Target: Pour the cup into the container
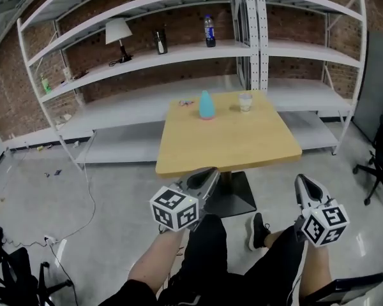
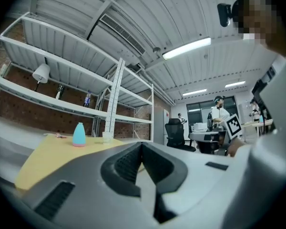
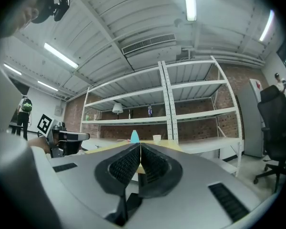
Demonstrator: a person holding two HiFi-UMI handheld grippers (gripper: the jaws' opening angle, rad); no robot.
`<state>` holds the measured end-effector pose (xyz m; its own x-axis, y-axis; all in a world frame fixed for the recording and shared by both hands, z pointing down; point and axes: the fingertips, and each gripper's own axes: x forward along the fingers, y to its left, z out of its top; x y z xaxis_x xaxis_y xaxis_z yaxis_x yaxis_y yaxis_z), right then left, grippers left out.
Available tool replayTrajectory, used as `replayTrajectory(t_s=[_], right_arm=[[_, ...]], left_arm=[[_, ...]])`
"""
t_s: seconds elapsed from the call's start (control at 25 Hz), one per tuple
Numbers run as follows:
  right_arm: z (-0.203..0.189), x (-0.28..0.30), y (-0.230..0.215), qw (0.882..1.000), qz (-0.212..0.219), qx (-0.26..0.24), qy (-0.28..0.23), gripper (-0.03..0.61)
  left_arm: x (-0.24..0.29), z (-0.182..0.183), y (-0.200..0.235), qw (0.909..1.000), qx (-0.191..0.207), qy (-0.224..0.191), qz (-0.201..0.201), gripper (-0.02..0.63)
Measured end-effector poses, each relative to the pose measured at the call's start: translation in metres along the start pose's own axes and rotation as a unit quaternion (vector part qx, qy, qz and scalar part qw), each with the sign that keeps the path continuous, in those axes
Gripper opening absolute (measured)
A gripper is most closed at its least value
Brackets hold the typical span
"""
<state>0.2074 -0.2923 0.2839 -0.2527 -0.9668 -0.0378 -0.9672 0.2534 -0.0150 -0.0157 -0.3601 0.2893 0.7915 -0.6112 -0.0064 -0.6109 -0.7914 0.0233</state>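
We see the clear cup (image 1: 245, 102) standing upright near the far edge of the wooden table (image 1: 230, 142), towards its right corner. The teal container (image 1: 206, 105), narrowing to its top, stands to the left of the cup with bare tabletop between them. A small pinkish thing (image 1: 185, 102), too small for us to tell what it is, lies further left by the same edge.

Neither gripper is near either one. In the head view we find both low in front of the table's near edge, above the person's dark-trousered legs (image 1: 204, 254) and well apart from the cup. The left gripper (image 1: 207, 178) has its fingers pressed together with nothing between them; its own view shows the ribbed pads meeting at the tips, with the container and cup small in the distance to their left. The right gripper (image 1: 302, 183) is likewise closed on nothing, its pads shut along a single seam below the distant container and cup.

Behind the table we see white shelves (image 1: 179, 53) against a brick wall. They carry a lamp (image 1: 119, 34), a dark flask (image 1: 160, 41) and a bottle (image 1: 209, 30). A black office chair (image 1: 380, 164) stands on the grey floor (image 1: 115, 196) at the right.
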Motion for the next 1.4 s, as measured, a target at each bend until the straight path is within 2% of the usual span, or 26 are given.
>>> replayTrajectory(t_s=[0.44,0.8,0.96,1.04,1.24,1.4], right_arm=[[-0.002,0.181,-0.052,1.0,0.02,-0.008,0.005,0.003],[-0.017,0.324,-0.076,0.998,0.058,-0.001,0.026,0.008],[-0.026,0.365,-0.092,0.996,0.067,0.009,0.052,0.116],[-0.027,0.382,-0.097,0.996,0.069,0.008,0.06,0.175],[-0.033,0.424,-0.104,0.993,0.08,0.025,0.088,0.247],[-0.044,0.453,-0.107,0.989,0.085,0.025,0.117,0.293]], left_arm=[[0.109,-0.006,0.129,0.9998,0.01,0.017,-0.002,0.002],[0.163,-0.011,0.23,0.999,-0.028,0.034,0.002,0.002],[0.173,-0.007,0.246,0.9988,-0.037,0.03,-0.014,0.001],[0.177,-0.005,0.256,0.9991,-0.024,0.032,-0.017,0.002],[0.187,-0.01,0.288,0.9981,0.02,0.058,-0.002,0.002],[0.196,-0.022,0.302,0.9966,0.029,0.076,-0.015,0.002]])
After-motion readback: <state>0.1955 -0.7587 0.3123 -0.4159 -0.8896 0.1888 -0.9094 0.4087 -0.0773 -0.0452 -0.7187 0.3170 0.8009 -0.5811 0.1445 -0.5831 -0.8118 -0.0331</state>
